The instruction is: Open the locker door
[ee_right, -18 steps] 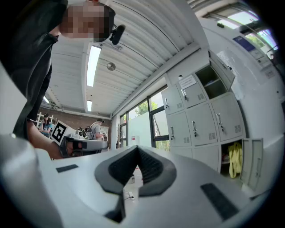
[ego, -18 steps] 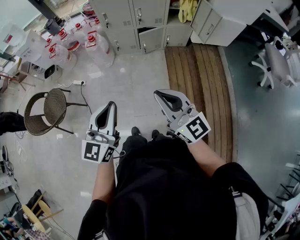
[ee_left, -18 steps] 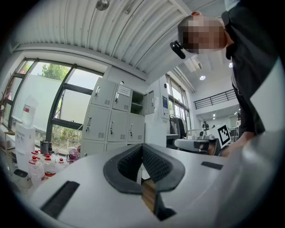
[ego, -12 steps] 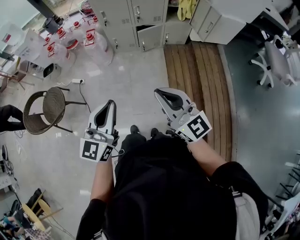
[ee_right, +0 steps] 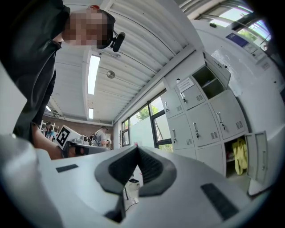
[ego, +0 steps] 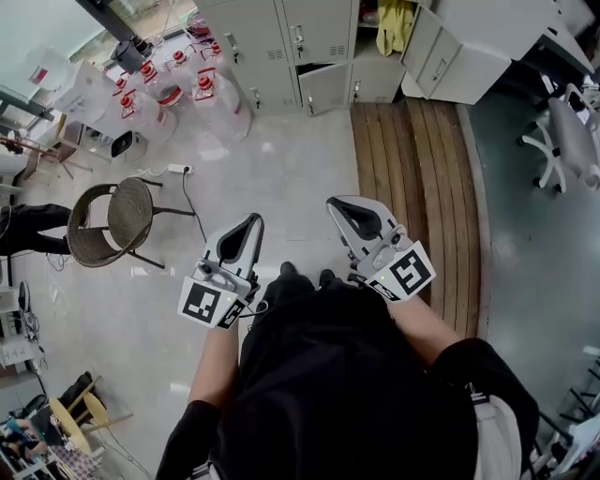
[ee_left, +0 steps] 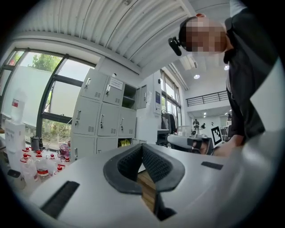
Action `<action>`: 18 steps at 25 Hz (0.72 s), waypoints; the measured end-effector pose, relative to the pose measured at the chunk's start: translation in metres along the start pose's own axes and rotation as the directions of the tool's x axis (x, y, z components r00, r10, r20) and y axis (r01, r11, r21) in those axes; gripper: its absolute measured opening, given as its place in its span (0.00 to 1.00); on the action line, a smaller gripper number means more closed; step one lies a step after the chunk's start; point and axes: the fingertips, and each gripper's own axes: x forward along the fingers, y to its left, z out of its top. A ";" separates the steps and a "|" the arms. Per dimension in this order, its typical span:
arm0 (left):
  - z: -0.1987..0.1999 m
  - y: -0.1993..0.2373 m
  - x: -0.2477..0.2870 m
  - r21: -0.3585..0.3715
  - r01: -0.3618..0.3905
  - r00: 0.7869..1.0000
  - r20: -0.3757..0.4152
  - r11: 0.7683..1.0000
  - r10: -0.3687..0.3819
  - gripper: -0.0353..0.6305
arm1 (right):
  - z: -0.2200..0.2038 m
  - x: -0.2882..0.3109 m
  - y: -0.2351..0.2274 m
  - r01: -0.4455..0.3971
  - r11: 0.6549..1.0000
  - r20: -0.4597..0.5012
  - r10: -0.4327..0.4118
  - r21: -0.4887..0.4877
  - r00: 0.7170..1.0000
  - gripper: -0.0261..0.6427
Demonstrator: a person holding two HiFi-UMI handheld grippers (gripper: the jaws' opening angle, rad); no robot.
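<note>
A wicker chair (ego: pixel 117 217) stands on the floor (ego: pixel 291 178) to the left, water jugs (ego: pixel 211 98) cluster at the left end of the lockers (ego: pixel 291 42), and a wooden platform (ego: pixel 412 178) runs along the right. The lockers line the floor's far edge, well apart from the 2 grippers and ahead of them. The left gripper (ego: pixel 249 223) and right gripper (ego: pixel 341 206) each have jaws clenched together, grasping nothing.

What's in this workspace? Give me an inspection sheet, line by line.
Surface: grey tiled floor; brown slatted wooden platform at right.
Job's things: grey metal lockers ahead, untouched; one compartment open, yellow cloth inside.
Clutter: clear water jugs with red caps; brown wicker chair.
Grippers: left gripper and right gripper both shut, empty.
Cables: black cable from white power strip on floor.
Surroundings: white office chair; large windows.
</note>
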 end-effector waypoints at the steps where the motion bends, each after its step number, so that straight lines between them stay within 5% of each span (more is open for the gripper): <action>1: 0.000 0.001 -0.001 0.000 -0.006 1.000 -0.011 1.000 0.006 0.07 | -0.001 0.001 0.001 -0.006 1.000 0.004 0.006 0.011 1.000 0.05; 11: -0.005 0.011 0.010 -0.025 0.070 0.997 -0.027 0.997 -0.070 0.07 | -0.019 0.023 -0.002 -0.034 0.998 -0.016 0.035 0.052 0.999 0.05; 18: -0.001 0.057 0.036 -0.058 0.058 0.998 0.025 0.997 -0.057 0.07 | -0.026 0.058 -0.030 -0.018 0.999 -0.063 0.020 0.034 0.998 0.05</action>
